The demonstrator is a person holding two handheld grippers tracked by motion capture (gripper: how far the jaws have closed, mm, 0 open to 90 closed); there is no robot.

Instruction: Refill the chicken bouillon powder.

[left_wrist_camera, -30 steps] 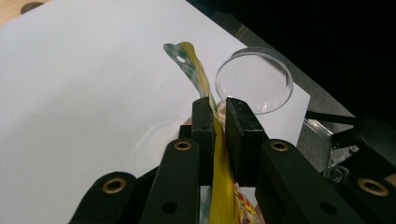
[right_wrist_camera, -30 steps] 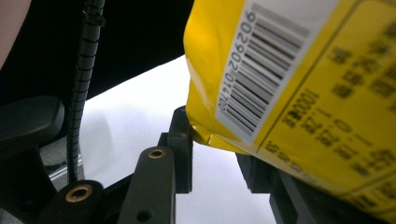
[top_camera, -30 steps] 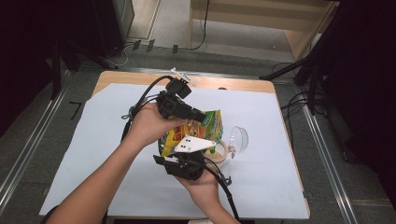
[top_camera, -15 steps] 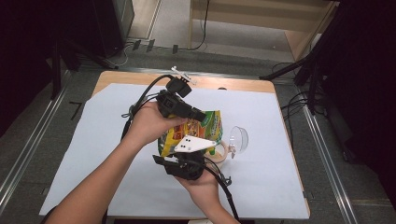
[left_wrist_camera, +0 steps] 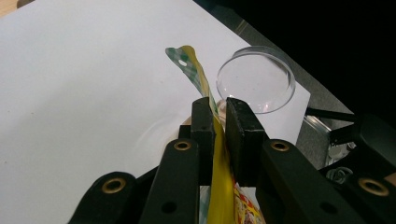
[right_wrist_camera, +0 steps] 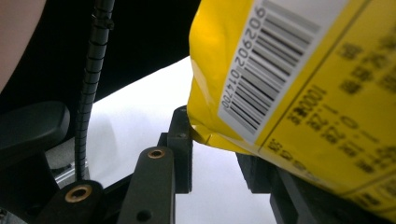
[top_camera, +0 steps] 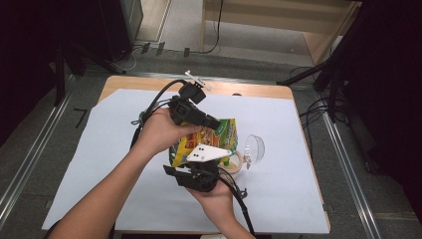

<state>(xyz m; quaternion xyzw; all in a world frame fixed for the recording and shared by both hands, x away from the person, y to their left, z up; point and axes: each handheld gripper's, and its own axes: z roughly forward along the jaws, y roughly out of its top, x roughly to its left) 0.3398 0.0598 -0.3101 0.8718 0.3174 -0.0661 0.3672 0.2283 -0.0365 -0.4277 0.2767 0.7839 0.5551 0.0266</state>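
Note:
A yellow and green snack bag [top_camera: 226, 133] is held upright over the middle of the white sheet. My left gripper [top_camera: 215, 123] comes in from the left and is shut on the bag's upper edge; in the left gripper view the thin yellow bag edge [left_wrist_camera: 189, 63] runs between the closed jaws of the left gripper [left_wrist_camera: 218, 109]. My right gripper [top_camera: 199, 160] sits below the bag under its grey plate [top_camera: 209, 153]. In the right gripper view the barcoded bag [right_wrist_camera: 303, 93] hangs with its lower corner between the jaws of the right gripper [right_wrist_camera: 212, 140], which stand apart.
A clear round dish [top_camera: 255, 148] lies just right of the bag, seen beyond the jaws as the dish [left_wrist_camera: 256, 77]. A pale ring [top_camera: 238, 160] lies beside it. The white sheet [top_camera: 99, 164] covers the wooden table [top_camera: 149, 83]; a small white object [top_camera: 196, 78] rests at the far edge.

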